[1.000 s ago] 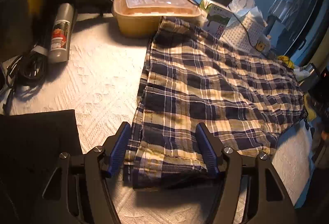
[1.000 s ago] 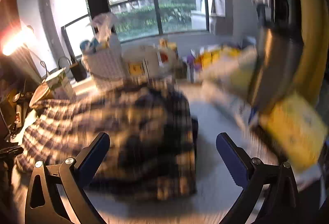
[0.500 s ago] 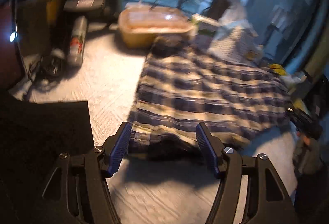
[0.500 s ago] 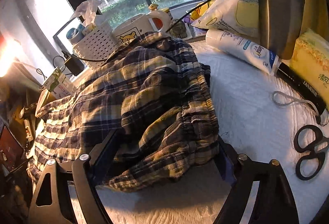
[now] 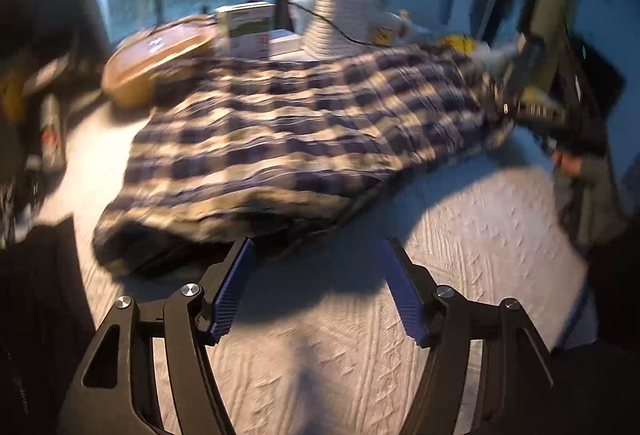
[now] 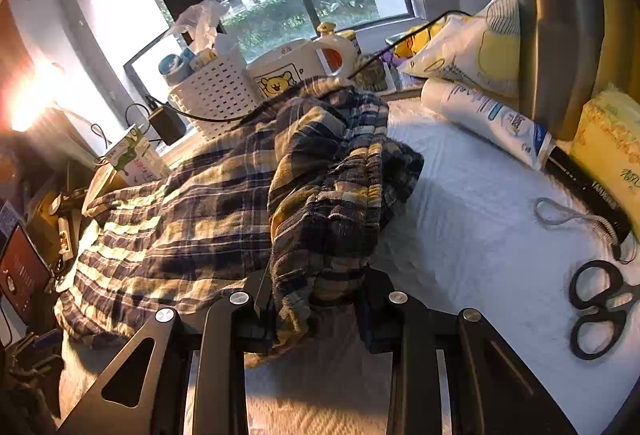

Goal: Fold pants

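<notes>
While the plaid pants [image 6: 224, 211] are spread across the white surface [image 6: 472, 219], their bunched waistband end is clamped by the right tongs [image 6: 316, 299], whose jaws have just been closing. Nothing is held by the left tongs [image 5: 316, 287], kept apart just beside the pants' near edge.

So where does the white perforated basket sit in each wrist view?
Left wrist view: the white perforated basket is at top centre, blurred, behind the far edge of the plaid pants.
Right wrist view: it stands upper left of centre, by the window, behind the pants.
Shared landmark: the green-and-white carton left of the basket.
</notes>
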The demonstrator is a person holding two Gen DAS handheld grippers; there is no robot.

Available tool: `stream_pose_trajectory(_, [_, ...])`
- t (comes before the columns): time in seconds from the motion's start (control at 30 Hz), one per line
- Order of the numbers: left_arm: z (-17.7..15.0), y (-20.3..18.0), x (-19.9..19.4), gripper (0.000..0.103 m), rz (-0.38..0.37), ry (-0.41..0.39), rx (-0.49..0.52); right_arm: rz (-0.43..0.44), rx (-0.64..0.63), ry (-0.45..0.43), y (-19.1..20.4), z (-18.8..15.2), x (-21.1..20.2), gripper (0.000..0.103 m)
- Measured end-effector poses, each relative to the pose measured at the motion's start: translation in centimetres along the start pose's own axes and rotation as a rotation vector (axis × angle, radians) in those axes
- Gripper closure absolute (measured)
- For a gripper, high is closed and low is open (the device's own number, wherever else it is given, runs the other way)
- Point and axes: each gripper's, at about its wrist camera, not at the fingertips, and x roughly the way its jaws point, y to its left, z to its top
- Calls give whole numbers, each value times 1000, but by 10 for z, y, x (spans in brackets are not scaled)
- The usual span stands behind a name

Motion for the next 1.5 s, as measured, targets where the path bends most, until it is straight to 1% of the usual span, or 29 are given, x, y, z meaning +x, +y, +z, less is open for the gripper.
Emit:
stream_pose_trajectory(0.03, [2,-9,4,37,21,0,44,7,-3,-1,-1,0,-2,72])
stream_pose_trajectory(0.13, [9,-21,12,37,104,-18,134,21,-11,-3,-2,0,-4,72])
stream_pose_trajectory(0.2, [13,-25,21,37,131,-34,181,31,-15,-5,-3,0,-5,72])
stream_pose_trajectory(0.23, [14,-26,28,37,151,-22,197,35,-16,-8,-3,-1,-6,72])
stream_pose_trajectory(0.3, [17,-27,47,37,186,27,226,44,-17,-12,-5,-1,-7,72])
stream_pose_trajectory(0.37, [17,-23,61,39,180,52,221,50,-21,-18,-5,0,-7,72])
stream_pose_trajectory(0.4, [19,-19,61,43,151,35,189,52,-24,-20,-5,0,-7,72])
stream_pose_trajectory(0.43, [21,-15,64,58,115,53,158,53,-27,-23,-5,0,-7,72])
stream_pose_trajectory(0.47, [23,-14,64,76,99,58,140,53,-28,-24,-6,0,-8,72])
stream_pose_trajectory(0.5, [25,-12,64,82,110,63,135,53,-29,-25,-6,-1,-8,72])
stream_pose_trajectory(0.53, [25,-13,63,89,105,63,135,57,-32,-26,-6,-1,-8,72])
stream_pose_trajectory(0.57, [25,-13,60,93,91,64,129,59,-36,-28,-6,0,-8,72])
stream_pose_trajectory(0.67, [20,-22,48,95,81,54,117,49,-61,-45,-2,0,-12,72])
stream_pose_trajectory(0.87, [12,-23,29,95,10,55,54,27,-88,-78,0,1,-32,73])
stream_pose_trajectory(1.03, [-1,-26,21,95,-19,67,29,13,-112,-96,3,-8,-58,73])
stream_pose_trajectory(1.13, [-13,-33,12,95,-35,75,15,7,-118,-100,1,-18,-73,73])
stream_pose_trajectory(1.2, [-25,-36,8,93,-57,92,-3,1,-117,-96,-1,-28,-79,73])
stream_pose_trajectory(1.23, [-32,-35,7,90,-66,104,-16,-4,-112,-88,-4,-33,-80,73])
stream_pose_trajectory(1.27, [-37,-33,5,89,-67,115,-27,-9,-109,-80,-6,-38,-79,73])
stream_pose_trajectory(1.4, [-60,-17,-7,89,-99,160,-92,-52,-67,-36,-22,-58,-74,73])
stream_pose_trajectory(1.47, [-71,-6,-17,89,-81,183,-109,-56,-33,-21,-30,-65,-74,71])
stream_pose_trajectory(1.5, [-75,-2,-23,89,-69,180,-111,-54,-19,-23,-33,-66,-75,66])
